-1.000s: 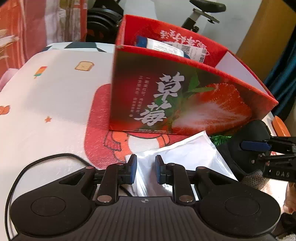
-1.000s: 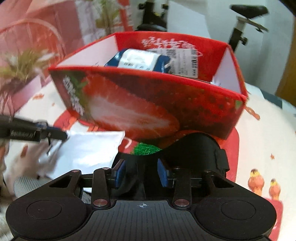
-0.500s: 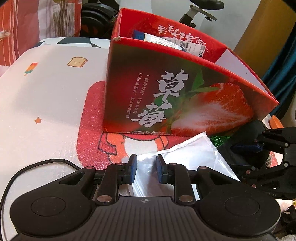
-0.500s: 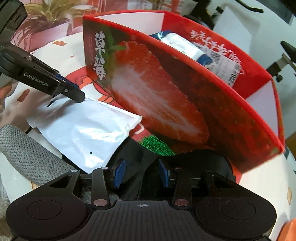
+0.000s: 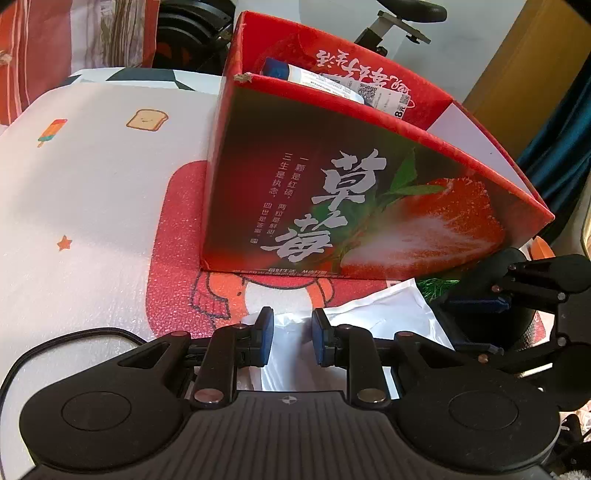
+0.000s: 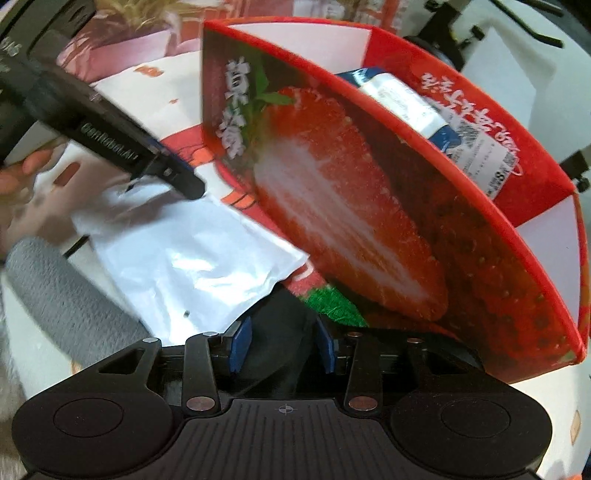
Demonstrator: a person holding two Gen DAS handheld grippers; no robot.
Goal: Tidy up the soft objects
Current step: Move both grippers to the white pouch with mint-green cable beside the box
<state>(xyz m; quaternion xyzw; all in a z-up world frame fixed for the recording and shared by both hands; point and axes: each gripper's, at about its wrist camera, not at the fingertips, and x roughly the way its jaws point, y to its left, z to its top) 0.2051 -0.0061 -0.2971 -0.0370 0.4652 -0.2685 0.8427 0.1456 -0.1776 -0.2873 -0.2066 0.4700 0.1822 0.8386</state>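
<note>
A red strawberry-printed box [image 5: 351, 206] stands on the patterned mat, with a blue-and-white pack [image 5: 314, 79] inside; both also show in the right wrist view, the box [image 6: 369, 206] and the pack [image 6: 406, 103]. A white plastic pouch [image 5: 384, 314] lies in front of the box. My left gripper [image 5: 292, 334] is open with the pouch's edge between its pads. My right gripper [image 6: 282, 341] is open around a black soft object [image 6: 275, 347] that lies beside the pouch [image 6: 192, 266]; it shows from the side in the left wrist view [image 5: 476, 321].
A black cable [image 5: 74, 341] curls on the mat at the left. A green patch [image 6: 332, 302] shows under the box's corner. Exercise equipment [image 5: 402, 18] and a wooden panel [image 5: 524, 62] stand behind. A grey sleeve [image 6: 62, 291] lies at lower left.
My right gripper has swung round to the box's right side and tilted, staying around the black object. My left gripper has edged slightly forward over the pouch.
</note>
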